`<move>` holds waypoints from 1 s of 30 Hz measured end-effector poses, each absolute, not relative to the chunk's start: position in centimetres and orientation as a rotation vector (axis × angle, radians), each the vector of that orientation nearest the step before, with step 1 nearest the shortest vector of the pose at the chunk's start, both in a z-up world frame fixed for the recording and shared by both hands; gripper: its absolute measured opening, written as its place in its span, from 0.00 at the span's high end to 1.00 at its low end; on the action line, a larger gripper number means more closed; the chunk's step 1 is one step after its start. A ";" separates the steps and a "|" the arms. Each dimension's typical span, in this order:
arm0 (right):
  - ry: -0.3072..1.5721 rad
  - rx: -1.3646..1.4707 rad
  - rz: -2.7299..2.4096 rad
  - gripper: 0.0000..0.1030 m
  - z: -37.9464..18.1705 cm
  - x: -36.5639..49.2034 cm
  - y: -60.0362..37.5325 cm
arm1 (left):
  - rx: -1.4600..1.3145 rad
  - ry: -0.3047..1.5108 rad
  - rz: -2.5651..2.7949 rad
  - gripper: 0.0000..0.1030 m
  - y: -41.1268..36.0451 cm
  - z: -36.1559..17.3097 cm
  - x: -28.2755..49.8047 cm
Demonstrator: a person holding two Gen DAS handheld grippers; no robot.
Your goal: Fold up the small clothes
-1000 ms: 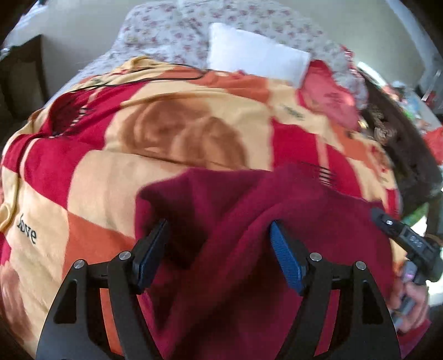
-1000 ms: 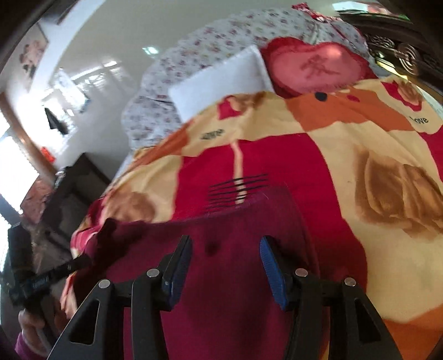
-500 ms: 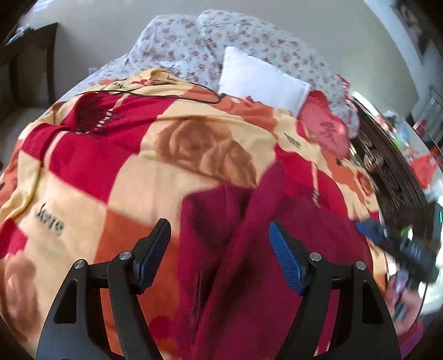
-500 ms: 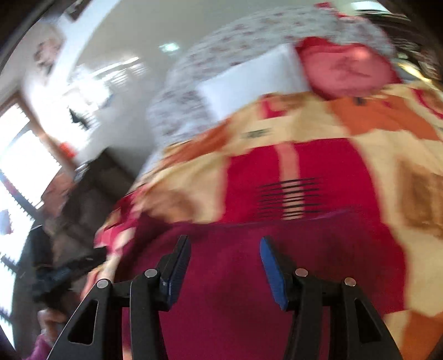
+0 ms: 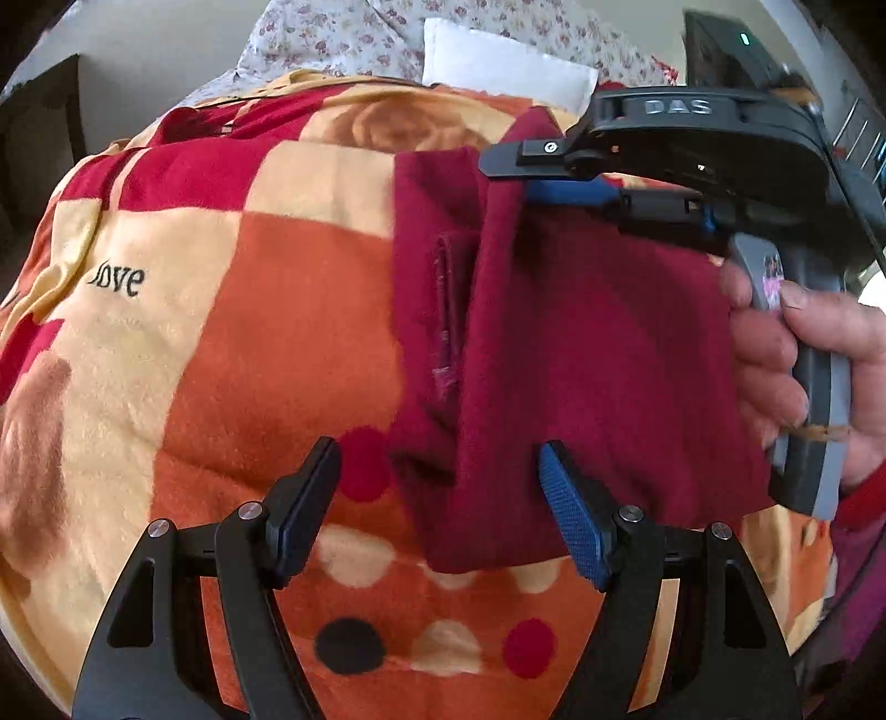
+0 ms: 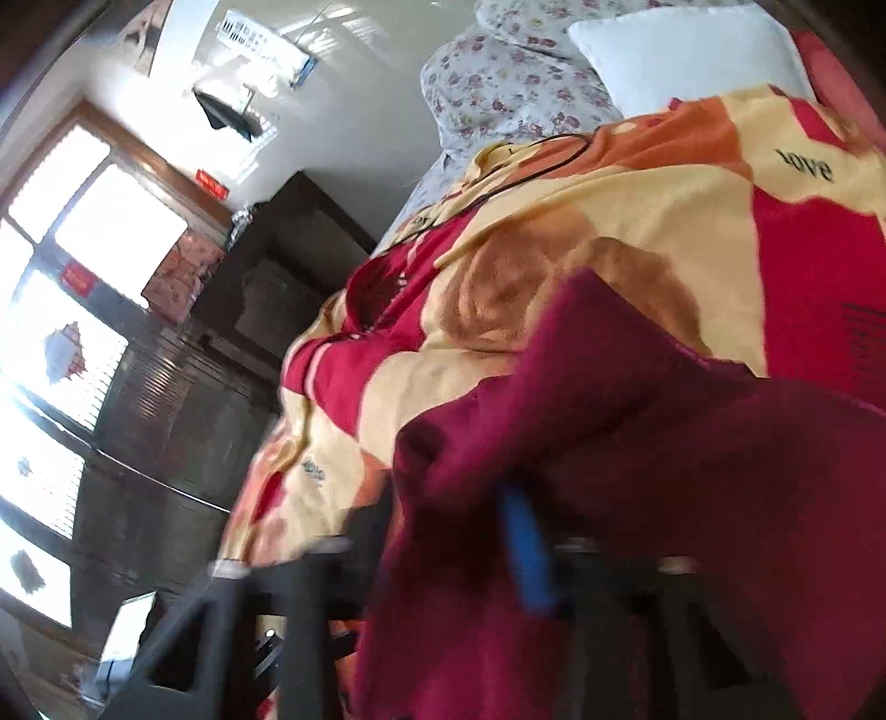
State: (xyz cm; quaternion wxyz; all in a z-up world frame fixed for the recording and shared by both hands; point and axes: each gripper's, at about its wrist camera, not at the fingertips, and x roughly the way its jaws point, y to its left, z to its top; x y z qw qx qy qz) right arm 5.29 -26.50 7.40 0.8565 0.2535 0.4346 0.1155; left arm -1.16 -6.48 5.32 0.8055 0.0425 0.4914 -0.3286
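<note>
A dark red garment point(image 5: 581, 343) lies folded on a patterned blanket point(image 5: 232, 332); it also fills the lower right of the right wrist view point(image 6: 692, 498). My left gripper point(image 5: 437, 498) is open, its jaws astride the garment's near left edge, holding nothing. My right gripper point(image 5: 531, 180) comes in from the right at the garment's far edge, its jaws close together on a raised fold of cloth. In the blurred right wrist view, cloth drapes over the right gripper's fingers point(image 6: 526, 554).
A white pillow point(image 5: 498, 66) and a floral quilt point(image 5: 343, 39) lie at the bed's far end. A dark cabinet point(image 6: 266, 288) and bright windows point(image 6: 66, 249) stand left of the bed. A black cable point(image 6: 526, 166) lies on the blanket.
The garment's right part has been folded over to the left. My right gripper has swung across to the garment's far edge and closed on cloth. My left gripper stays open.
</note>
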 end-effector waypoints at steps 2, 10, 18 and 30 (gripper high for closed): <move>0.908 0.508 0.237 0.89 7.5 6.0 -25.9 | 0.077 1.048 -0.703 0.28 -6.1 5.4 -0.7; 0.889 0.547 0.234 0.89 5.2 7.8 -25.3 | 0.056 1.064 -0.671 0.28 -5.5 4.9 -0.3; 0.874 0.346 0.280 0.63 8.9 -0.4 -24.6 | 0.093 1.058 -0.660 0.28 -6.1 4.6 -0.4; 0.939 0.084 0.067 0.65 3.7 -10.9 -25.9 | 0.149 1.034 -0.638 0.28 -6.5 5.2 -1.8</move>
